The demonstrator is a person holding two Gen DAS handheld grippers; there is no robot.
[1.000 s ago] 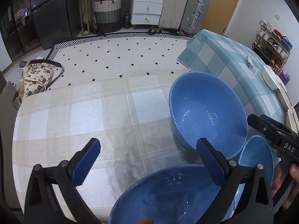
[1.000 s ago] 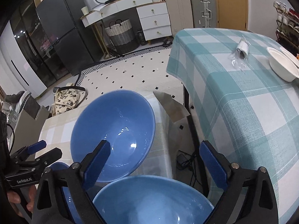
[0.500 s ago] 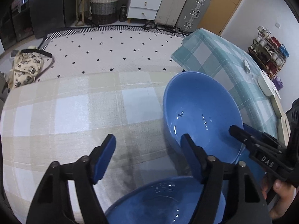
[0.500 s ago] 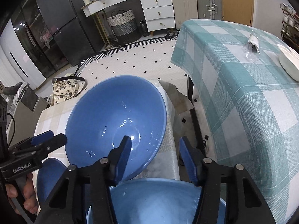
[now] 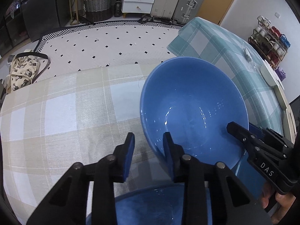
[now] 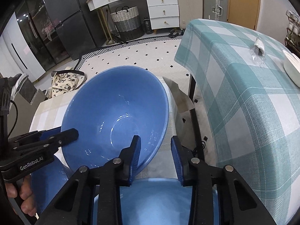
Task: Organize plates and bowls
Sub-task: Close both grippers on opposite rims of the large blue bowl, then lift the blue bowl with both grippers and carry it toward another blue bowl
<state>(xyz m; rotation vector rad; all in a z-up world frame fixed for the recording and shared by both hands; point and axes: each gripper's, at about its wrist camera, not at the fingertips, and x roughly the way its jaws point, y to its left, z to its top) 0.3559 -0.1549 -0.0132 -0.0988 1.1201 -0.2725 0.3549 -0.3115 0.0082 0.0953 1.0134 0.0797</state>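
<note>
Blue bowl (image 5: 193, 110) rim between both tools' fingers

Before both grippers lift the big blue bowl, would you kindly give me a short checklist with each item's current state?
1. Left gripper straddles the rim of the large blue bowl: ok, one finger inside, one outside.
2. Right gripper straddles the opposite rim: ok.
3. Jaws closed firmly on the rim: not ok, gaps still visible on both.
4. Bowl empty: ok.
5. Bowl sits level: cannot tell.
6. Lower blue bowl near the grippers is clear of the fingers: cannot tell.
</note>
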